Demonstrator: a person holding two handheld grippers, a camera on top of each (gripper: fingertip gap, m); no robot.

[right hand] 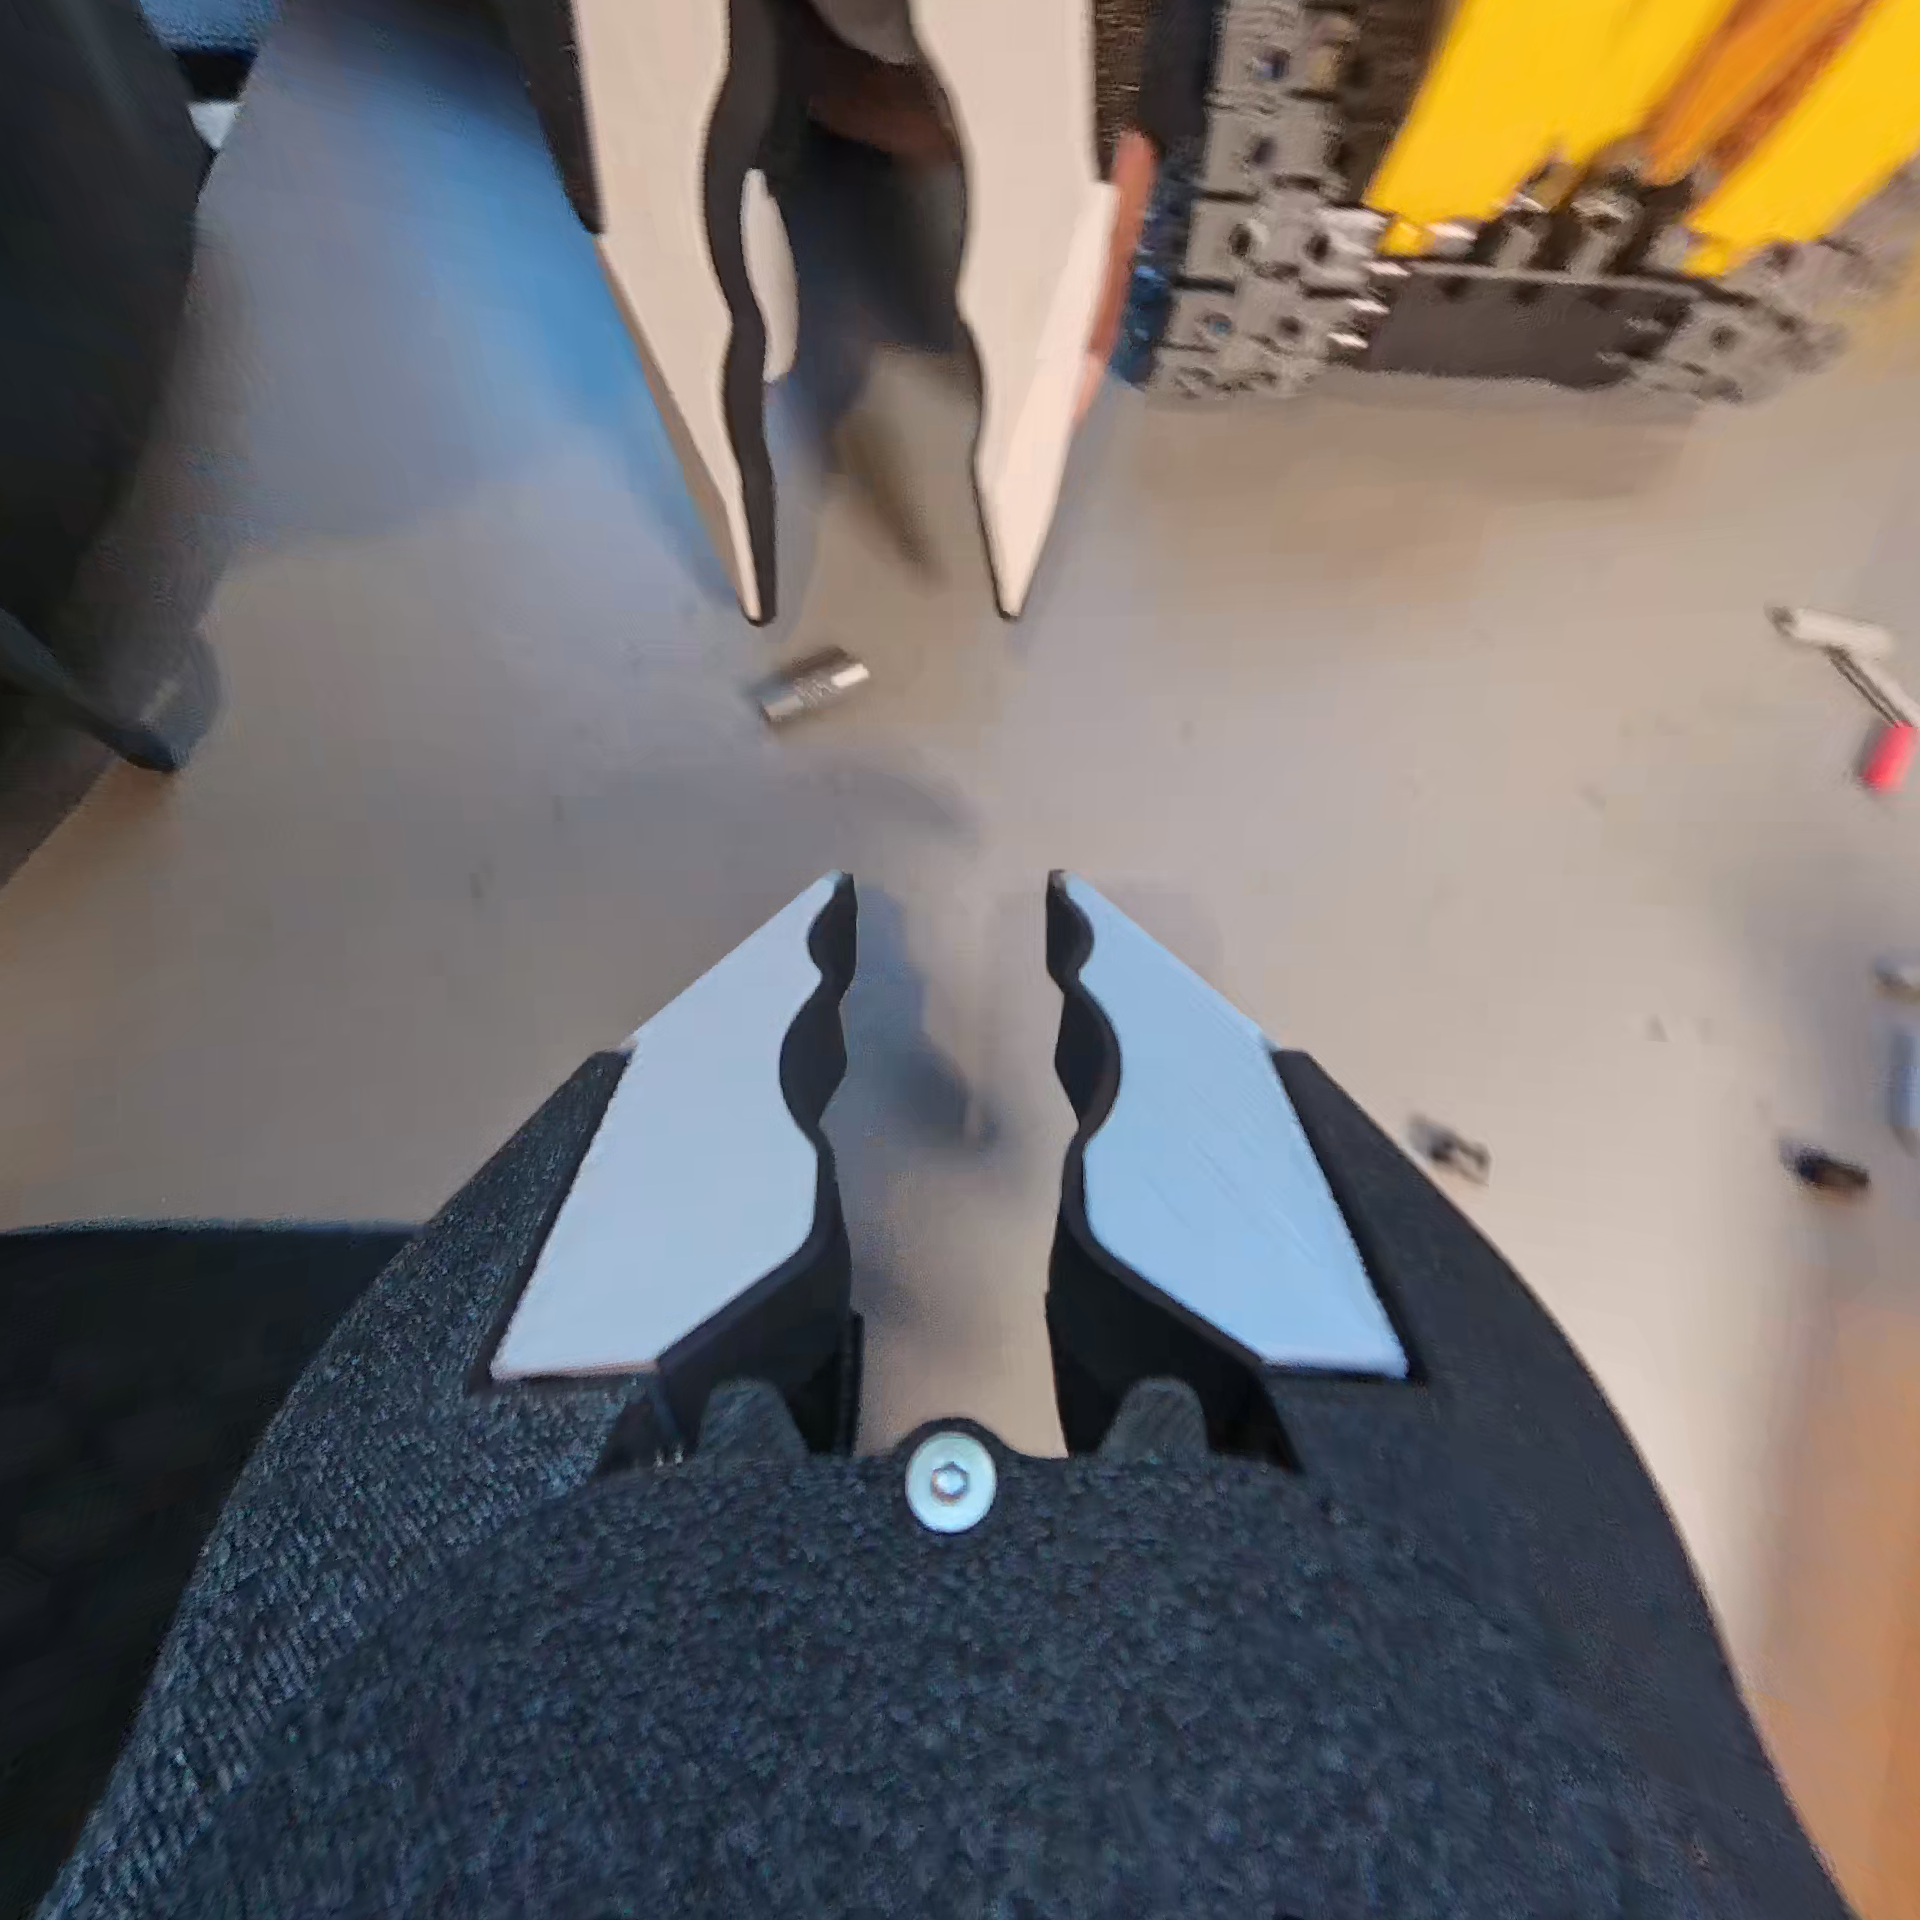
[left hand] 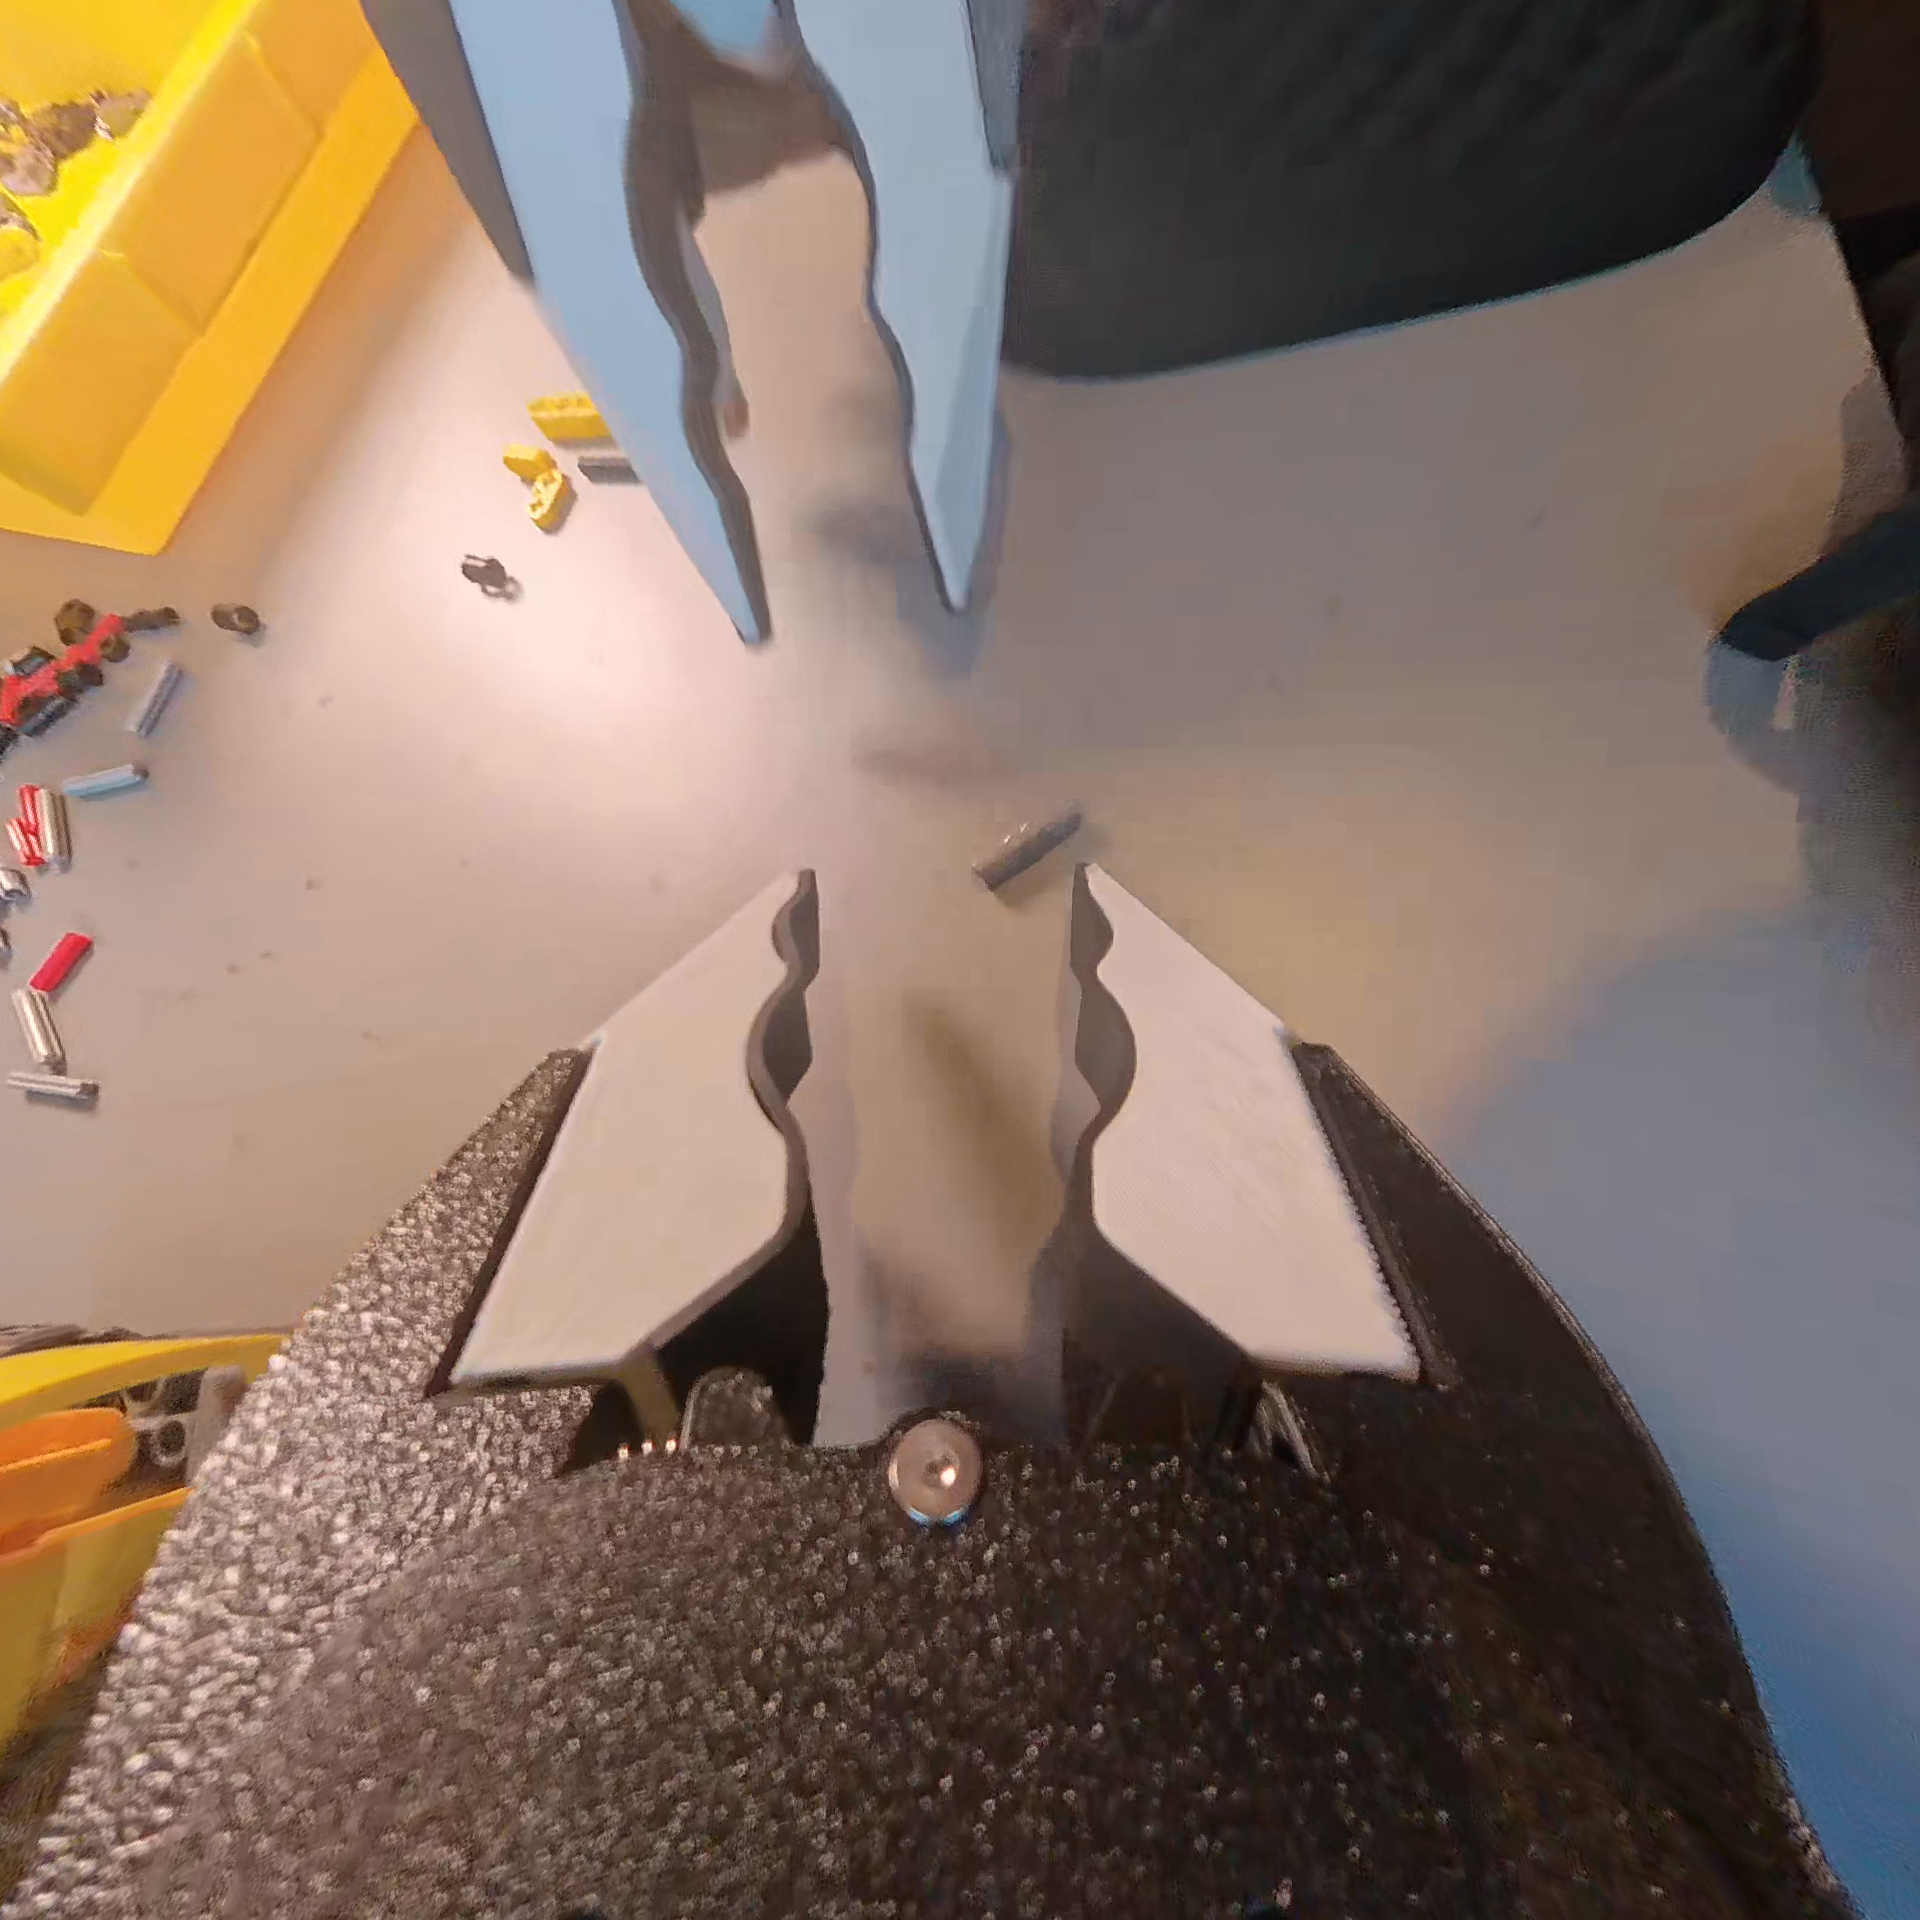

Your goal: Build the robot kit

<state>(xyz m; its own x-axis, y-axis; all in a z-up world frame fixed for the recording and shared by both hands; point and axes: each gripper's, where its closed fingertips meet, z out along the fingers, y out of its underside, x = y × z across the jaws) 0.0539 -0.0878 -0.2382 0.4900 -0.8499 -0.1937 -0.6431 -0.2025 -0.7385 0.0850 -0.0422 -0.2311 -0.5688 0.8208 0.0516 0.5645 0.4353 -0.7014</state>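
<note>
**Facing grippers released over a small grey pin**

Pointing toward each other across a pale grey tabletop (left hand: 1351, 727), both grippers are seen released, their jaws apart with nothing between them. In the left wrist view, the left gripper (left hand: 943, 883) occupies the lower centre, and a small dark grey pin (left hand: 1027, 854) lies just beside its right fingertip, apart from it. The right gripper (left hand: 857, 623) enters from the top of that frame. In the right wrist view the same pin (right hand: 814, 684) appears silvery, resting just below the left gripper (right hand: 883, 615) at upper centre, while the right gripper (right hand: 951, 883) sits at lower centre. Loose pieces (red, grey and yellow) (left hand: 62, 831) are scattered at the left edge of the left wrist view, below a yellow tray (left hand: 156, 312). A dark block assembly (right hand: 1455, 301) is seen at the upper right of the right wrist view.
</note>
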